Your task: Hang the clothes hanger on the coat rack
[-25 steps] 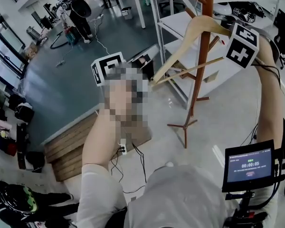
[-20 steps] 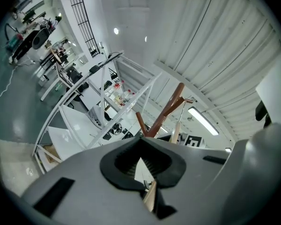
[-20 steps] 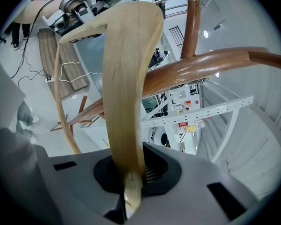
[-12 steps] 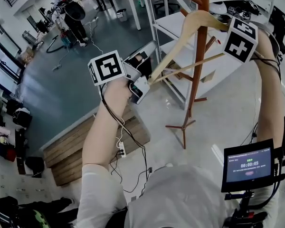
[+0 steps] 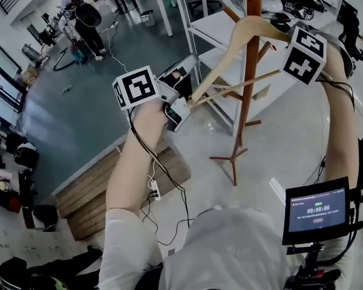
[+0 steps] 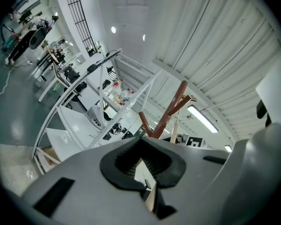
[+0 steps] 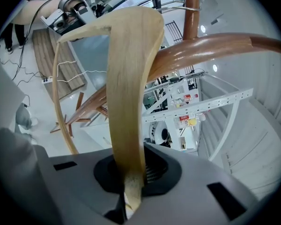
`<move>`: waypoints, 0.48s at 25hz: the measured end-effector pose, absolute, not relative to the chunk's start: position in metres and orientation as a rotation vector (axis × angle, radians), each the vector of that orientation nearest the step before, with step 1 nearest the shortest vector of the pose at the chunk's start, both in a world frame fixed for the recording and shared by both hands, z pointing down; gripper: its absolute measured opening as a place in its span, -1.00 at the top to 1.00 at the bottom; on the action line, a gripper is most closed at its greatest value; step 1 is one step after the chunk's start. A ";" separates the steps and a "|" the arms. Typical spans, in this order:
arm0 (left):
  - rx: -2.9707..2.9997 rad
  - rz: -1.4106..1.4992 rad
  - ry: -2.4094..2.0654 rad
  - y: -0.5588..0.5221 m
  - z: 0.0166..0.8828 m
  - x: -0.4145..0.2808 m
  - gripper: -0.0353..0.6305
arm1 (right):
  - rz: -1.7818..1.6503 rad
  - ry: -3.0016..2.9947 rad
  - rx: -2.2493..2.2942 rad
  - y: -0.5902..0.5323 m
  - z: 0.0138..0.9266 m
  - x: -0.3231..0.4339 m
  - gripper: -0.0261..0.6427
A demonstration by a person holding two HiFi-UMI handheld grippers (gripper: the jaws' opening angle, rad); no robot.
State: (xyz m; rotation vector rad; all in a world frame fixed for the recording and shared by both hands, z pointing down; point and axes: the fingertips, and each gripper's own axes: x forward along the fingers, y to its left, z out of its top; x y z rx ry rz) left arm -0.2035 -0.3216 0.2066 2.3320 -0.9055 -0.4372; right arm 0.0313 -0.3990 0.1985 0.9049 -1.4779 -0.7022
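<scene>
Clothes hanger (image 5: 230, 59) is held high by the coat rack (image 5: 249, 71) pole, w/ left tool (image 5: 184, 107) clamped on one arm tip & right tool (image 7: 129, 184) on the other, presumably so it can be steered onto a peg (image 7: 210, 48).

The head view looks steeply down along the reddish-brown wooden coat rack (image 5: 248, 71). Each gripper view faces that rack from close by, so all three share it.

Hanger (image 5: 233, 38) beside coat rack pole (image 5: 248, 92), shelving (image 5: 216, 24) behind, platform (image 5: 97, 186) on floor (image 5: 290, 141) at left
</scene>
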 end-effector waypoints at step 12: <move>2.434 -0.304 -0.966 -0.358 0.222 -0.178 0.88 | -0.633 -1.495 0.985 -0.407 0.226 0.060 0.86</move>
